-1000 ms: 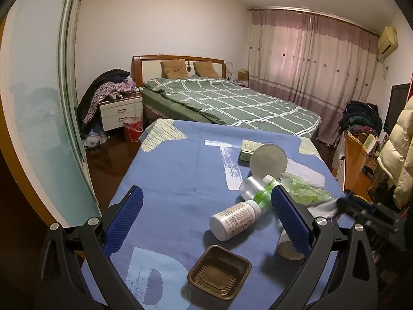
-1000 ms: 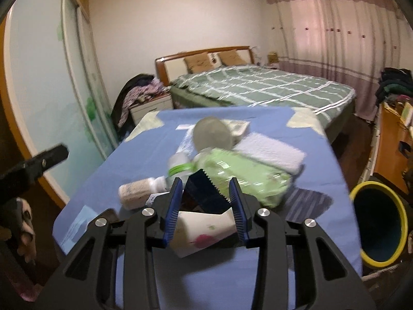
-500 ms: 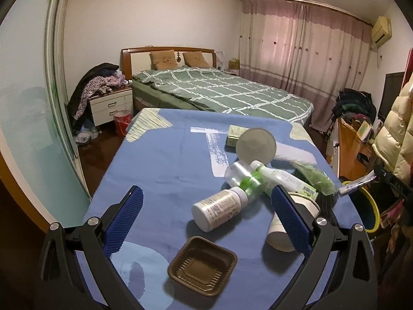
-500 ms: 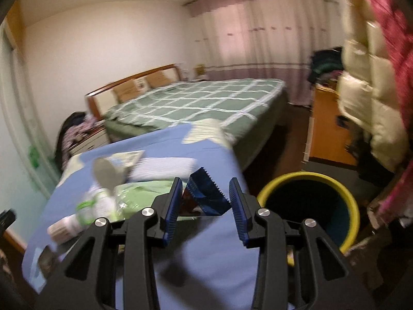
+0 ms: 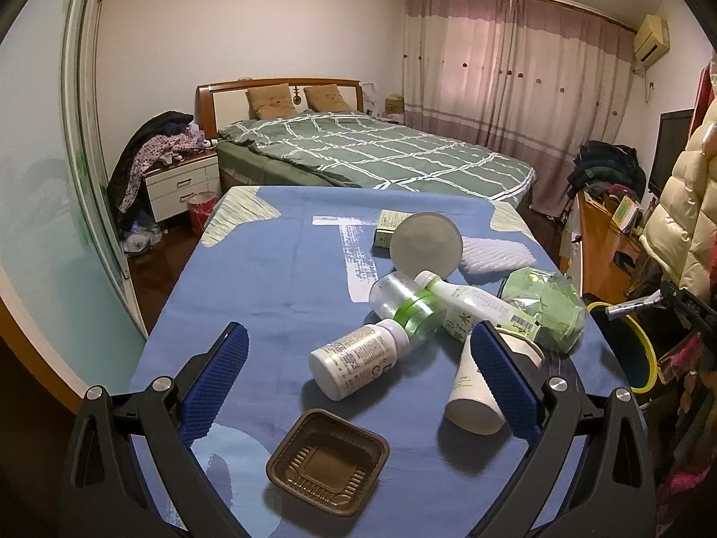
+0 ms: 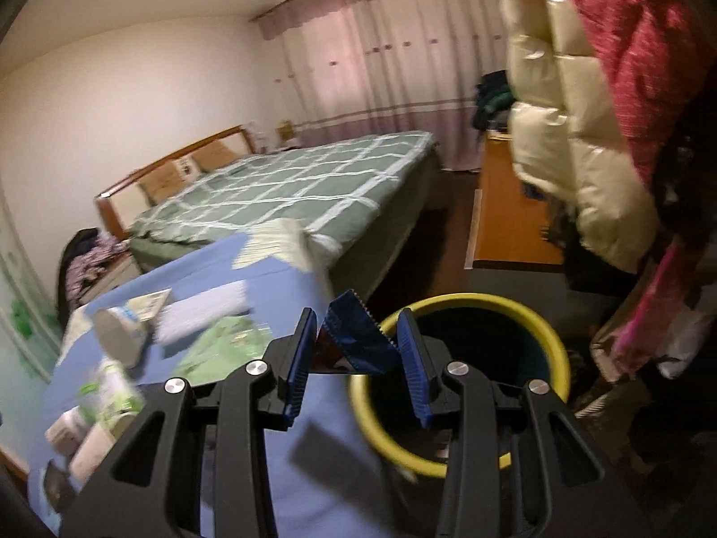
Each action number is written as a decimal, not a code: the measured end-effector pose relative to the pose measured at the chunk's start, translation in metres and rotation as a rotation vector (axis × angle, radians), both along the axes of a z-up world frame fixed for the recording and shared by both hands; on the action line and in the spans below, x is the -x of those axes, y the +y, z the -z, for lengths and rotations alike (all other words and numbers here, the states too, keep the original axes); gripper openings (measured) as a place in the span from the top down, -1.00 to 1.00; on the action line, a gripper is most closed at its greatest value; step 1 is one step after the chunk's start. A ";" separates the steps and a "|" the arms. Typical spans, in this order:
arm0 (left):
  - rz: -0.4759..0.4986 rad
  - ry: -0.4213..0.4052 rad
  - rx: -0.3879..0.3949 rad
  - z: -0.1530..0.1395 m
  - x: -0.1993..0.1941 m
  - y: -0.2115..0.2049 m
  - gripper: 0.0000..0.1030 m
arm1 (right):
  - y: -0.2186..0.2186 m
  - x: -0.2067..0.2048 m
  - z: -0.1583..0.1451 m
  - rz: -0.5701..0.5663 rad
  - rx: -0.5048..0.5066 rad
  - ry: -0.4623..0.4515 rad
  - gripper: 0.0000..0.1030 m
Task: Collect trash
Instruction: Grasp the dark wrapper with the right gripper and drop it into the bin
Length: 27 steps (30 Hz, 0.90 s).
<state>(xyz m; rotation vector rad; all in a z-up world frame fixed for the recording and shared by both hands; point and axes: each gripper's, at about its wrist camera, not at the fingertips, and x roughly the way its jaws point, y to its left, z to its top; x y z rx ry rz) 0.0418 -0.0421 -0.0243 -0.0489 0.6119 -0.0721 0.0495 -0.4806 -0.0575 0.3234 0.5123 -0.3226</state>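
My right gripper (image 6: 356, 358) is shut on a dark blue snack wrapper (image 6: 358, 338) and holds it at the near rim of the yellow trash bin (image 6: 520, 314), beside the table's right edge. My left gripper (image 5: 358, 385) is open and empty above the blue table (image 5: 269, 278). Between and beyond its fingers lie a white pill bottle (image 5: 358, 356), a brown plastic tray (image 5: 327, 462), a paper cup (image 5: 479, 390), a clear bottle with a green band (image 5: 405, 302), a white drink bottle (image 5: 470, 307) and a green bag (image 5: 544, 302).
A round grey lid (image 5: 425, 244), a small box (image 5: 387, 226) and a white foam pad (image 5: 497, 255) lie farther back. The bin also shows at the table's right (image 5: 638, 354). A bed (image 5: 372, 152), a wooden cabinet (image 6: 506, 224) and hanging jackets (image 6: 582, 134) surround the table.
My right gripper swung right with the wrapper, away from the trash pile and off the table's edge to the yellow bin. The left gripper shifted slightly and stayed open.
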 end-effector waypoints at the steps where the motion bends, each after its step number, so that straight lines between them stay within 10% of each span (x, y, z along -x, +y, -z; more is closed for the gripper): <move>1: -0.001 0.002 0.001 0.000 0.000 0.000 -0.90 | -0.007 -0.002 0.004 0.030 0.012 0.012 0.30; 7: -0.002 0.010 -0.001 0.002 0.000 -0.001 -0.90 | -0.041 -0.017 0.027 0.136 0.030 0.093 0.24; 10: 0.000 0.013 -0.004 0.002 -0.001 -0.001 -0.90 | -0.049 -0.022 0.035 0.169 0.035 0.117 -0.18; 27: 0.071 0.134 -0.024 0.051 0.005 0.008 -0.90 | -0.016 -0.016 0.026 0.057 0.020 0.083 -0.24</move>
